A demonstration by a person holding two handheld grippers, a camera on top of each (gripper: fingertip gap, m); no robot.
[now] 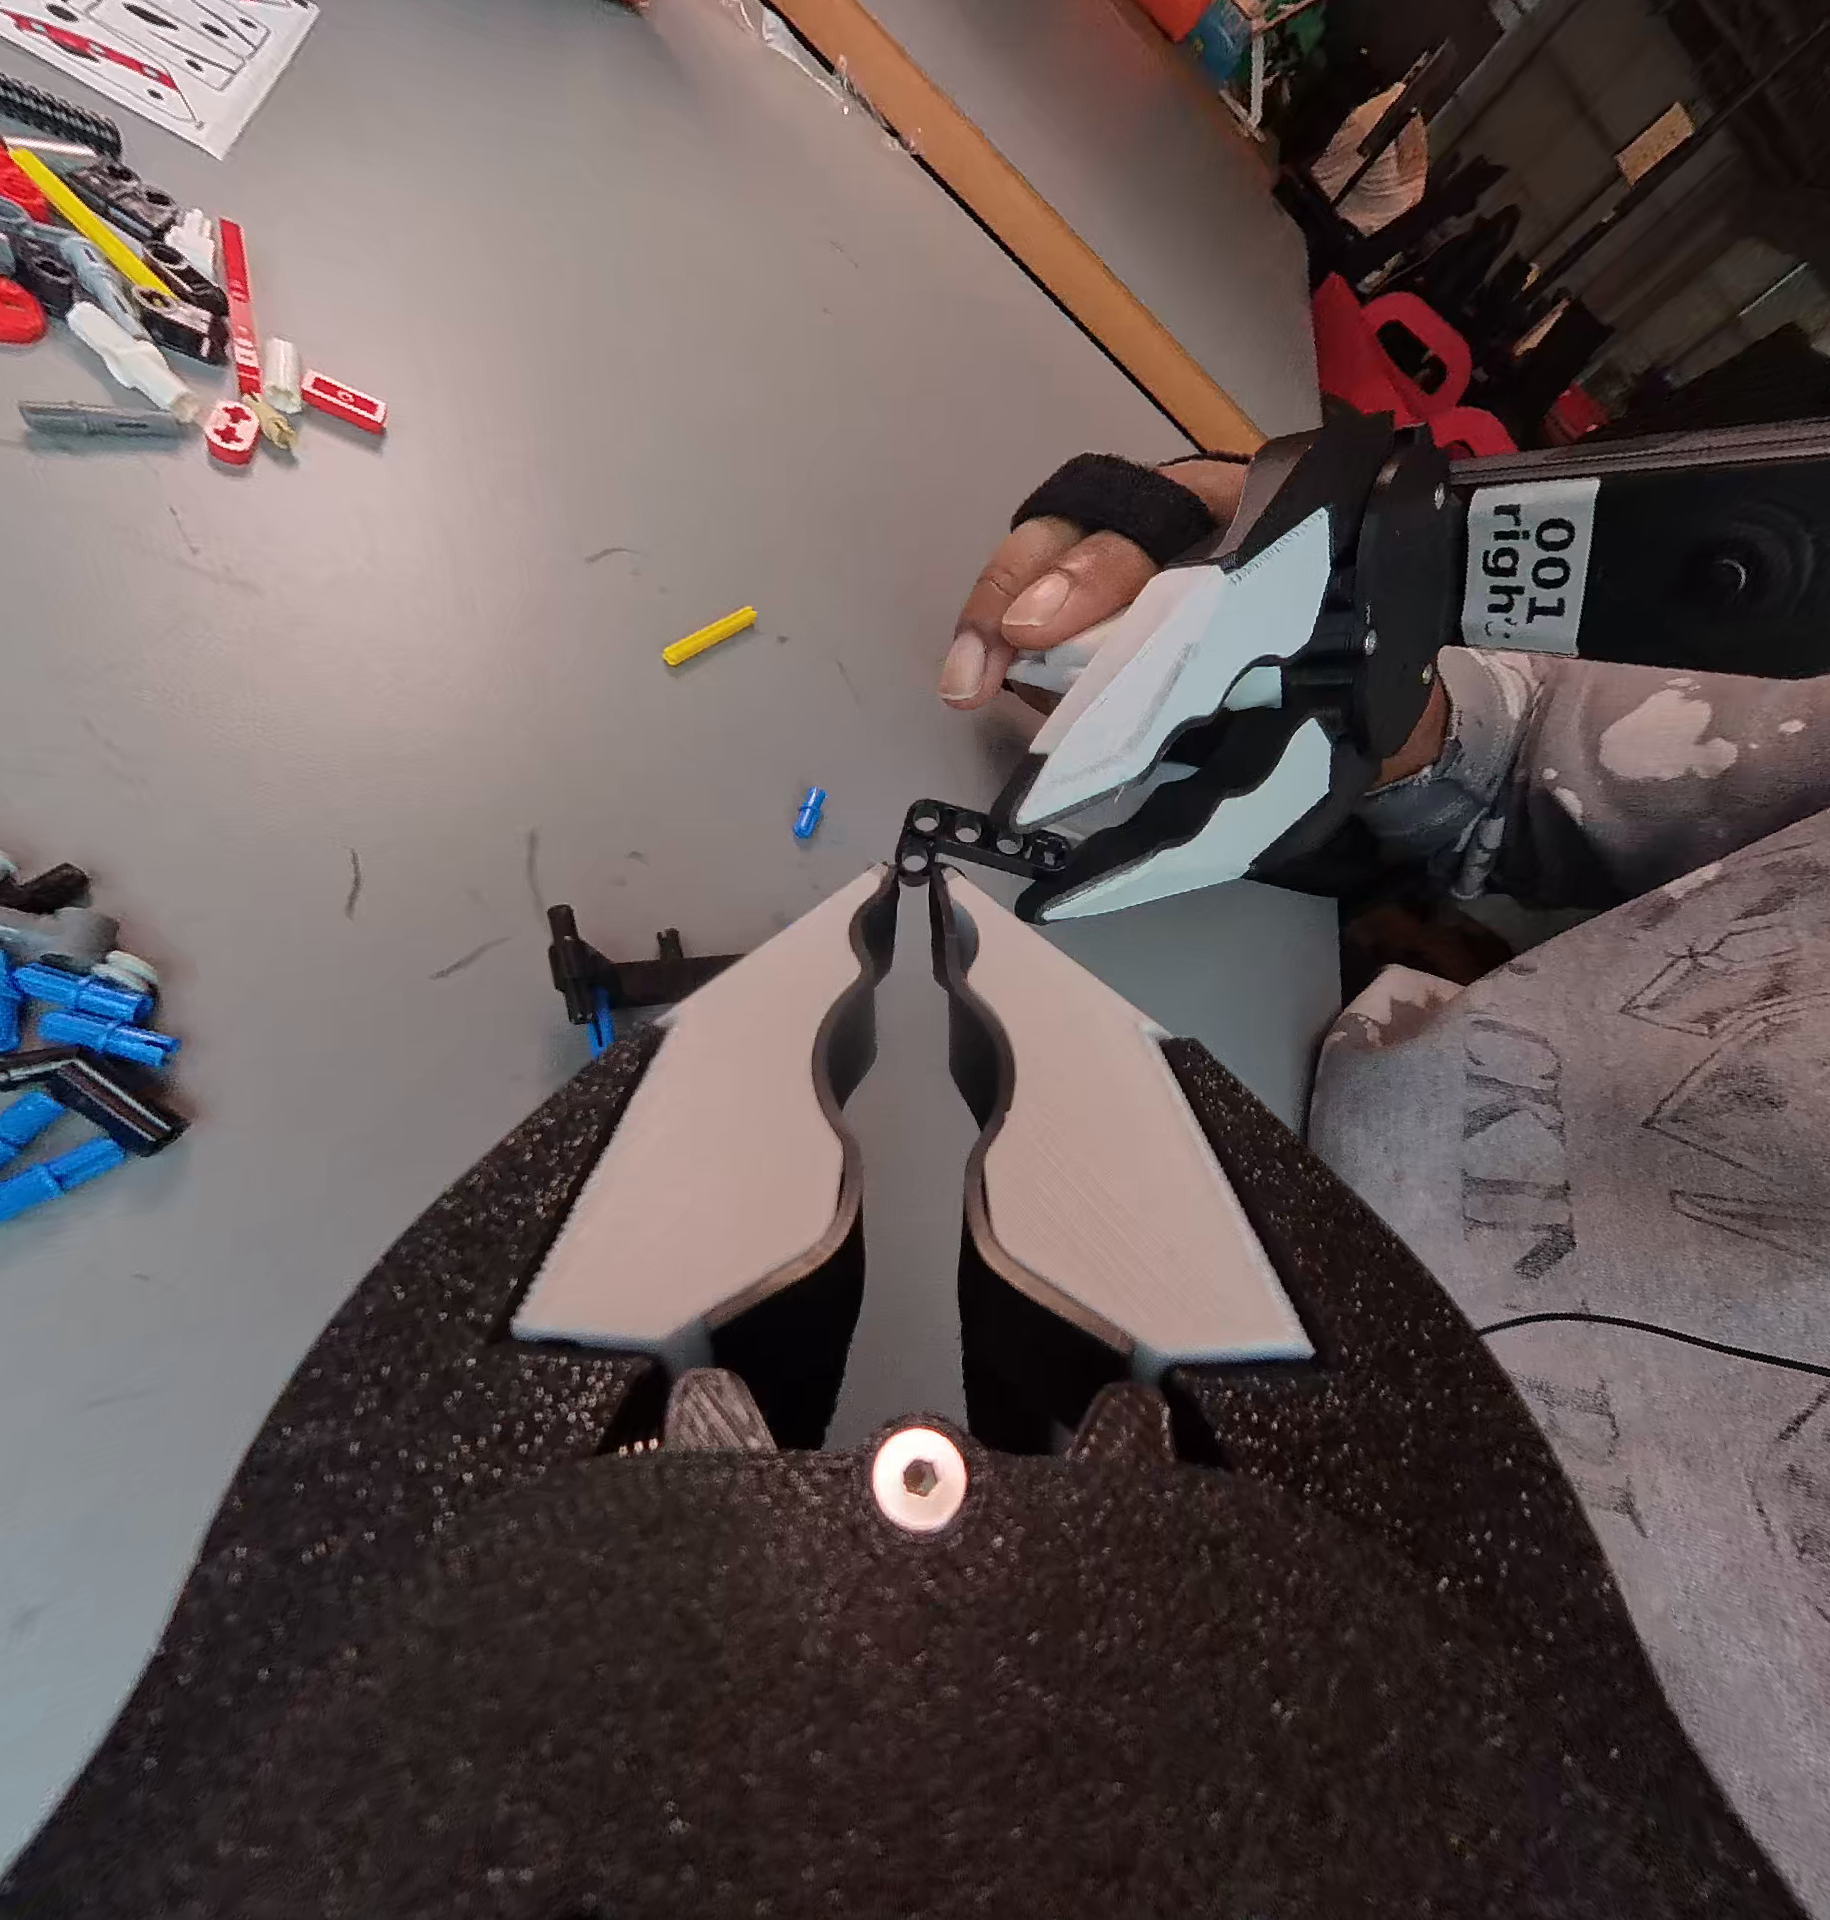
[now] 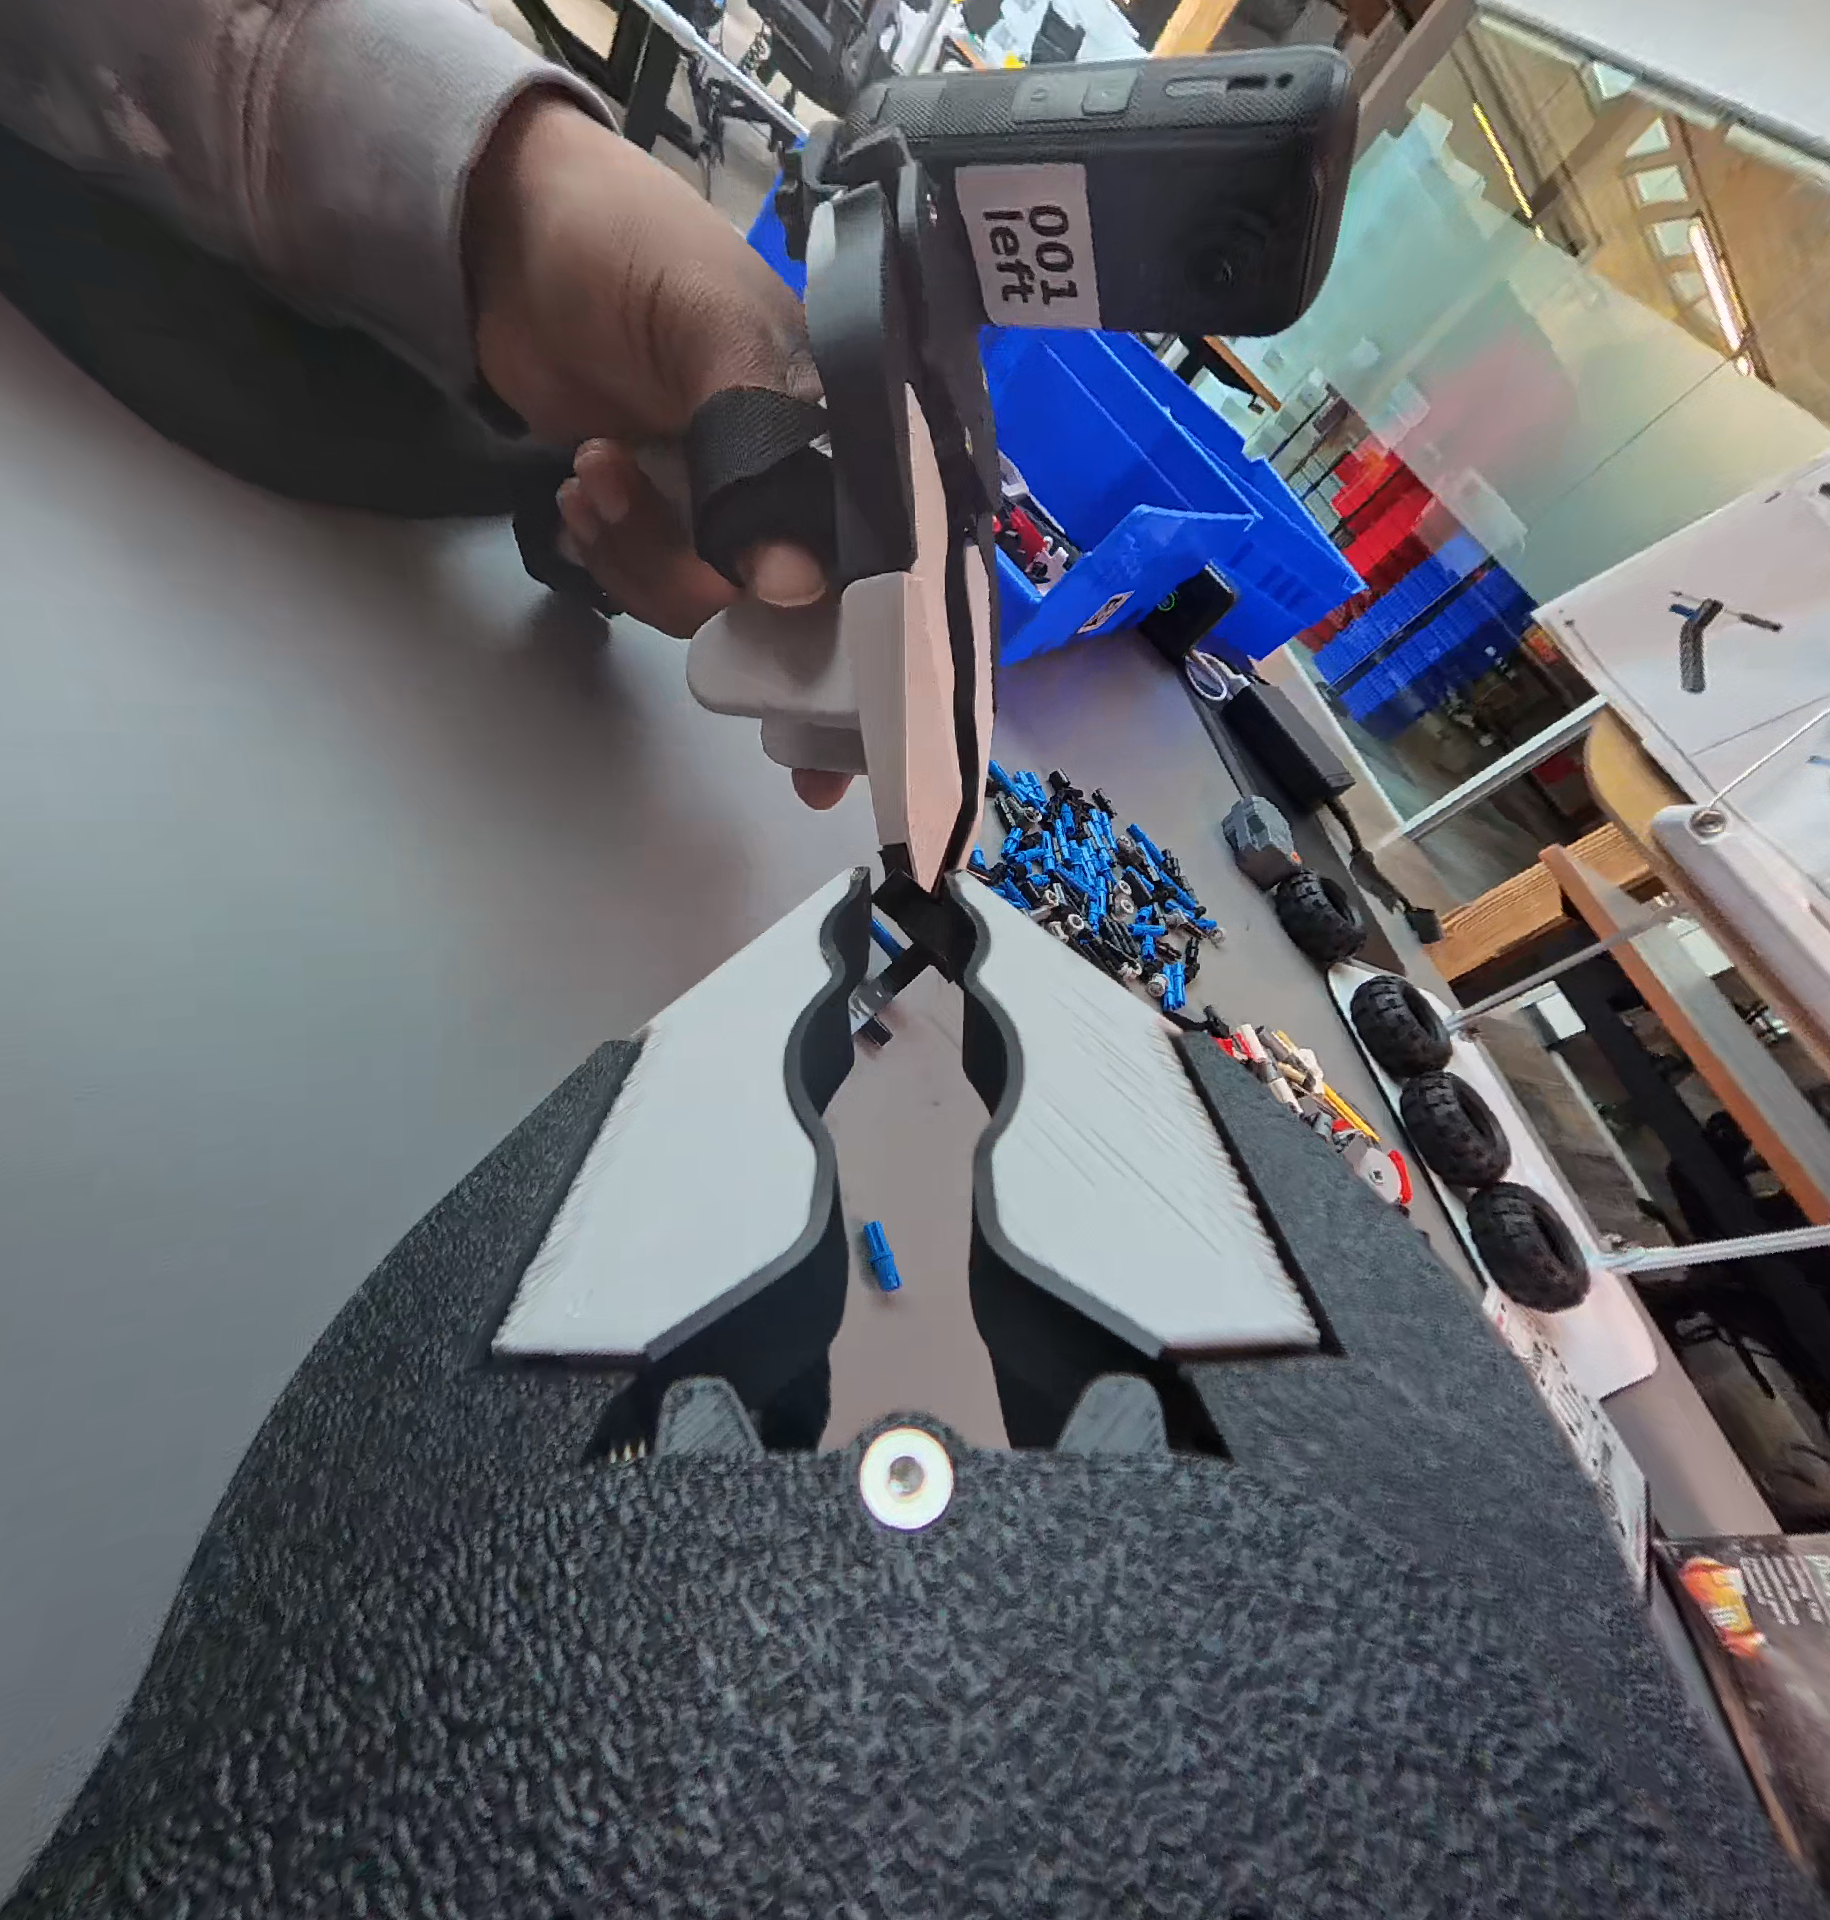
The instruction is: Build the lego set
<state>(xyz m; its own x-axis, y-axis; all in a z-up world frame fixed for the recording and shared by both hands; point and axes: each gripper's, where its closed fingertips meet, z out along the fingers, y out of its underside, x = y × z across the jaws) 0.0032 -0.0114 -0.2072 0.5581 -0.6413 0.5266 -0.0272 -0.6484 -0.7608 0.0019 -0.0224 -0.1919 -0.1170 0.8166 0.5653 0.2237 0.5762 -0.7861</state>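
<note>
A black L-shaped beam with holes (image 1: 978, 829) is held above the grey table (image 1: 578, 520). My left gripper (image 1: 916, 881) is shut on its short end. My right gripper (image 1: 1036, 858) comes in from the right and is shut on its long end. In the right wrist view the beam (image 2: 921, 925) shows as a dark piece between my right gripper's tips (image 2: 906, 894), with the left gripper (image 2: 930, 873) pointing down onto it. A loose blue pin (image 1: 809, 812) lies on the table just left of the beam; it also shows in the right wrist view (image 2: 880, 1255).
A small black assembly with a blue pin (image 1: 620, 971) lies left of my left fingers. A yellow axle (image 1: 709, 636) lies farther off. Piles of parts sit at left (image 1: 111, 281) (image 1: 49, 1049). A pin pile (image 2: 1098, 873), black tyres (image 2: 1451, 1127) and blue bins (image 2: 1129, 488) lie beyond. The loose blue pin (image 1: 809, 812) lies around 8 cm away from my left fingertips. My right wrist view (image 2: 876, 1254) looks at it from another angle.
</note>
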